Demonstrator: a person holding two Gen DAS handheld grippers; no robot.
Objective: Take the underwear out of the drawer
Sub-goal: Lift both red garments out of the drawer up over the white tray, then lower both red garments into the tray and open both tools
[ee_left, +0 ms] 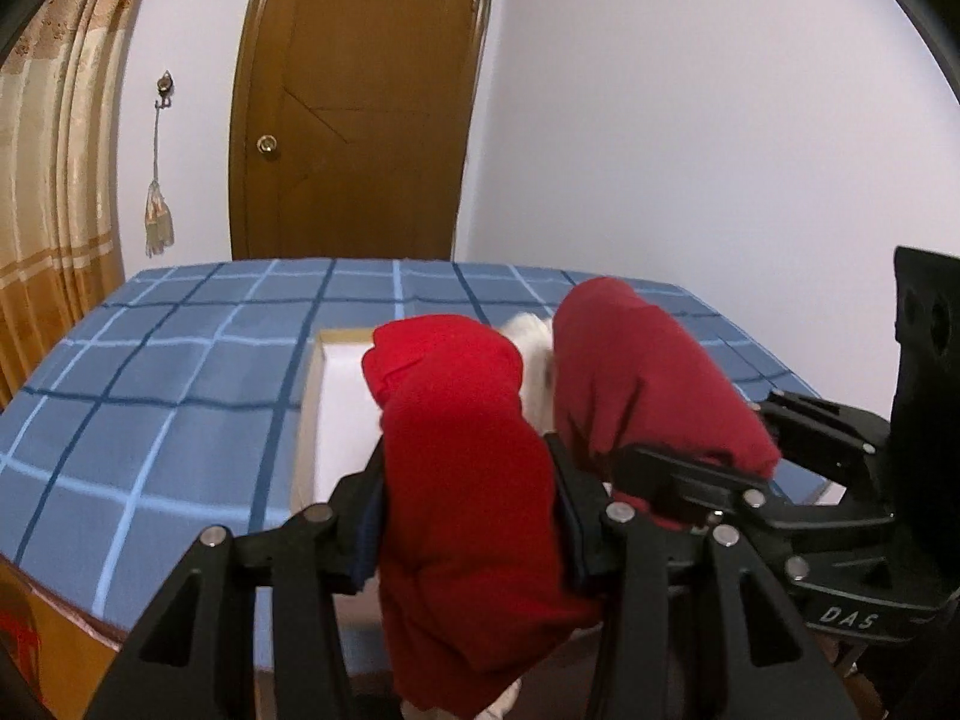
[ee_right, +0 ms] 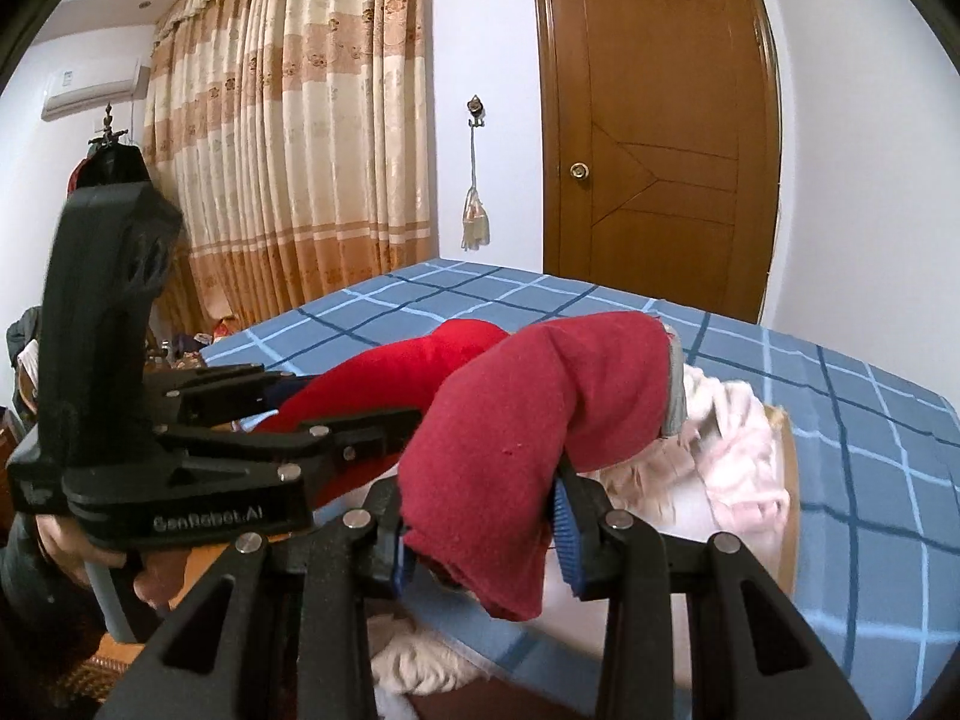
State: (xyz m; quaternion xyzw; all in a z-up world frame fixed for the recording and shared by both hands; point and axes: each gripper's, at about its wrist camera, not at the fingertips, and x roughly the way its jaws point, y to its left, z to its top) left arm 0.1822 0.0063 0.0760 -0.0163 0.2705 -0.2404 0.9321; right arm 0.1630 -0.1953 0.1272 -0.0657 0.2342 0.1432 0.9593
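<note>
My left gripper (ee_left: 468,510) is shut on a bright red folded underwear (ee_left: 456,420), held upright just above the bed. In the same view my right gripper (ee_left: 702,438) comes in from the right, shut on a darker red underwear (ee_left: 636,372). The right wrist view shows that darker red piece (ee_right: 540,414) pinched between the right gripper's (ee_right: 480,516) blue-padded fingers (ee_right: 567,534), with the left gripper (ee_right: 336,396) and its bright red piece (ee_right: 420,360) to the left. Both pieces hang over a drawer (ee_left: 336,396) with a white inside and a tan rim (ee_right: 789,480), which rests on the bed.
A blue checked bedspread (ee_left: 150,372) covers the bed. A pale pink fluffy cloth (ee_right: 738,450) lies in the drawer beside the red pieces. A brown door (ee_left: 360,108), striped curtains (ee_right: 288,150) and a hanging tassel (ee_left: 157,222) stand behind. A hand (ee_right: 66,546) holds the left gripper's handle.
</note>
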